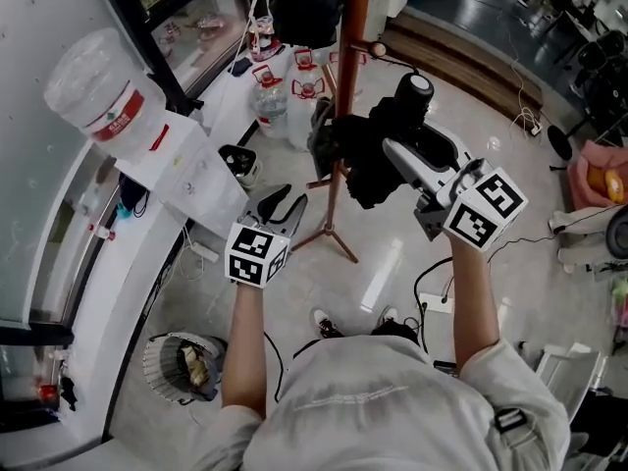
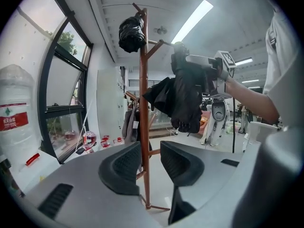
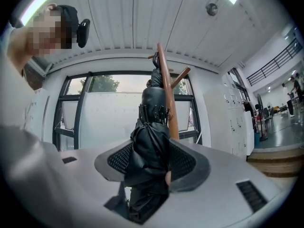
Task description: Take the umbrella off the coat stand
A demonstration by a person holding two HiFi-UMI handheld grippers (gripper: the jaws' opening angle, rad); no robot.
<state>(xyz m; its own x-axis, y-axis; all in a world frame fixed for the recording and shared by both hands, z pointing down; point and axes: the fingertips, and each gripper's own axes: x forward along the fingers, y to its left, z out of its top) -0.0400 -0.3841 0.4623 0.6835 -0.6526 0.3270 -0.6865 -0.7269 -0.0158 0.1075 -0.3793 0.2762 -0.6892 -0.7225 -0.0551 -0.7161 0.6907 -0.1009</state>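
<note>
We see both bare forearms reaching forward from light-coloured short sleeves, the right one stretched further and higher than the left. The right gripper (image 1: 392, 155) lies roughly level at the end of that arm, its marker cube turned up toward the head camera. Its jaws are partly closed and clamped on the folded black umbrella (image 1: 368, 160). In the right gripper view the pads press into the bunched fabric from both sides, and the umbrella's body rises straight out from between them. The umbrella hangs in the air just beside the brown coat stand (image 1: 351, 67), close to one of its upper pegs. We cannot tell whether any part of it touches that peg. The left arm is bent at the elbow, held lower and nearer the body, and the left gripper (image 1: 285, 204) points toward the stand. Its jaws stand wide apart with nothing gripped. In the left gripper view the stand's pole shows through the gap but lies well beyond the pads. A black bag (image 2: 132, 34) sits on top of the stand, and a large water jug (image 1: 103, 96) stands off to the left.
</note>
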